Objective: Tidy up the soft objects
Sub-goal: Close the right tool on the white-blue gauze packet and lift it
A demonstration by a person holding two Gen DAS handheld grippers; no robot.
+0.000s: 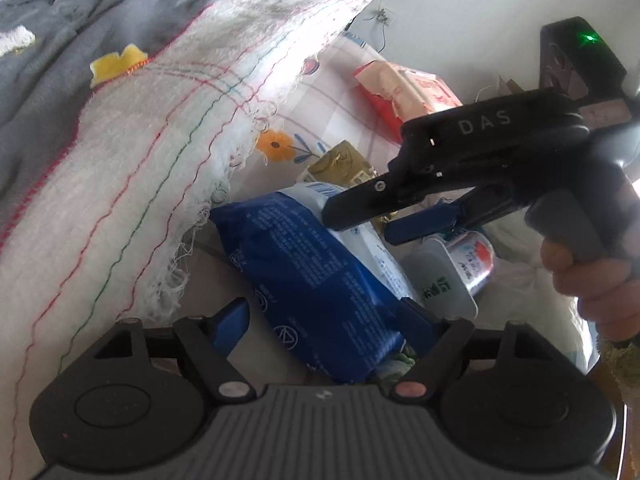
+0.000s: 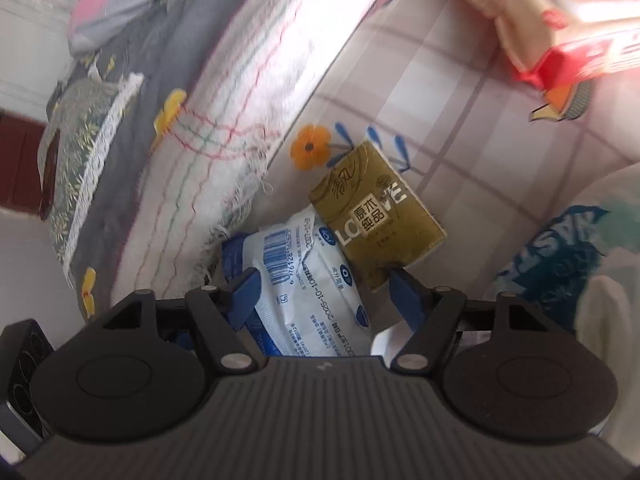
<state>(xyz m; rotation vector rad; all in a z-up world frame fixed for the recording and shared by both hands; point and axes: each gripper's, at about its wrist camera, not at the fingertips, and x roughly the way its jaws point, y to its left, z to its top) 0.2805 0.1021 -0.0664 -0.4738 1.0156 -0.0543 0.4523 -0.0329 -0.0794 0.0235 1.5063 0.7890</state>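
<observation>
A blue and white soft tissue pack lies on the flowered cloth, its near end between the open fingers of my left gripper. My right gripper is open too, its fingers either side of the same pack's white barcode end; it also shows in the left wrist view, reaching in from the right above the pack. A gold tissue pack lies just beyond. A red and white tissue pack lies farther back. A frayed white towel with coloured stripes lies on the left.
A grey blanket with yellow patches lies under the towel. A white cup and a red and silver can lie on their sides right of the blue pack. A plastic bag with blue print sits at the right. A patterned box is at far left.
</observation>
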